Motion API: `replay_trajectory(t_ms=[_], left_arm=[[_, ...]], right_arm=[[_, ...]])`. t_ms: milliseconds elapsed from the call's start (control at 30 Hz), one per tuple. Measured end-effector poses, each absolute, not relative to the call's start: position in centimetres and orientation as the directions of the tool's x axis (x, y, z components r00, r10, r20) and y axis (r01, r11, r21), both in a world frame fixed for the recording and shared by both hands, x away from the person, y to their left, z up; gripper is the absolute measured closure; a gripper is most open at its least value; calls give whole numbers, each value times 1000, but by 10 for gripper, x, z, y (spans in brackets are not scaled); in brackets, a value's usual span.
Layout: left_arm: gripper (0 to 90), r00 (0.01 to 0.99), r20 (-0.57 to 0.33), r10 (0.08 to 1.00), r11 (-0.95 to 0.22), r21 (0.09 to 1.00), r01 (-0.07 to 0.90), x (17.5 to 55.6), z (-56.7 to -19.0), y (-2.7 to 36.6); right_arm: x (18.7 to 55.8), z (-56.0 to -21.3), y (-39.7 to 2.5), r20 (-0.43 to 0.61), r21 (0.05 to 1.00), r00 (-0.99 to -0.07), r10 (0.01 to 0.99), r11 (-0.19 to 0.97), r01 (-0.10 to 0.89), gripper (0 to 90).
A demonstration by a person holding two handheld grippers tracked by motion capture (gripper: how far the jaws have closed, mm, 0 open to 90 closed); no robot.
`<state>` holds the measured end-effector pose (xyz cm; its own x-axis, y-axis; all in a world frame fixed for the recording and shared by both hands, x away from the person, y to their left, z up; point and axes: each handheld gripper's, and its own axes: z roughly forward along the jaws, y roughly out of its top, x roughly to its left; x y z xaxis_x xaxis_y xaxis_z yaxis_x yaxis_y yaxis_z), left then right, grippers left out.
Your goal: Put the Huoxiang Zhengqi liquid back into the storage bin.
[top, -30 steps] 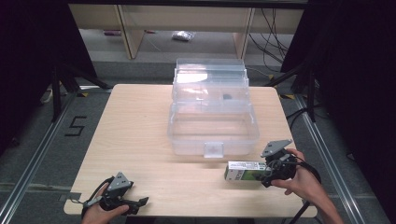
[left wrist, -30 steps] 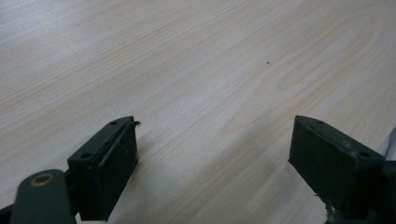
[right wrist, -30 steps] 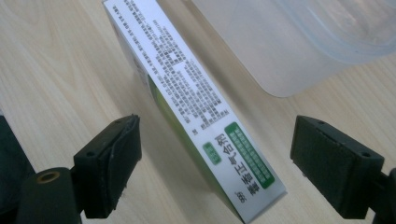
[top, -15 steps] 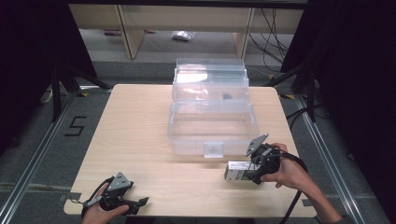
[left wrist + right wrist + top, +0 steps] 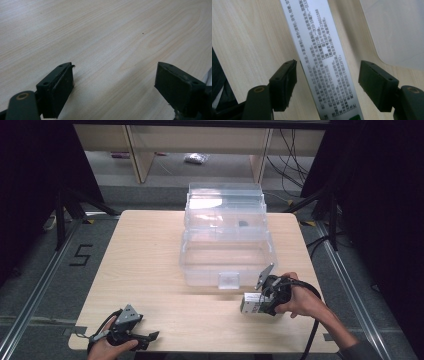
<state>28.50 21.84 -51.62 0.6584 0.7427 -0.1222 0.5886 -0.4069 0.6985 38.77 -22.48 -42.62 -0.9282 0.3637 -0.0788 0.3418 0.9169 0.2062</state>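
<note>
A white carton (image 5: pixel 250 304) with small printed text lies flat on the wooden table (image 5: pixel 150 260), just in front of the clear container's right corner. My right gripper (image 5: pixel 259 302) is over its right end, open. In the right gripper view the carton (image 5: pixel 322 52) runs up between the two jaws of my right gripper (image 5: pixel 328 72); the left jaw is almost against it and the right jaw stands apart. My left gripper (image 5: pixel 150 339) rests at the table's near left edge, open, and my left gripper (image 5: pixel 115 75) has bare wood between its jaws.
A clear plastic container (image 5: pixel 227 272) with its lid folded back stands mid-table, with a small dark item (image 5: pixel 243 224) in its rear part. Its corner (image 5: pixel 397 32) lies close beside the right jaw. Cables trail off the table's right side.
My right gripper has moved left along the table, and the carton now sits a little farther left with it. The left gripper has stayed still.
</note>
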Motion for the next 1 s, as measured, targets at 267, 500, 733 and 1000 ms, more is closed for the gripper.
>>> replay_trajectory(t_ms=[267,500,733,1000], left_arm=[[149,663,-117,740,-414,697,586,285,-516,219],[149,661,-119,741,-410,699,586,285,-516,219],[149,661,-118,741,-411,699,585,285,-516,219],[149,649,-150,746,-375,711,595,285,-517,218]], right_arm=[[391,-430,-220,-49,160,-931,363,923,351,412],[393,-433,-220,-68,119,-943,326,941,316,492],[393,-431,-215,-71,63,-957,279,959,275,583],[397,-428,-208,-57,8,-978,199,980,199,645]])
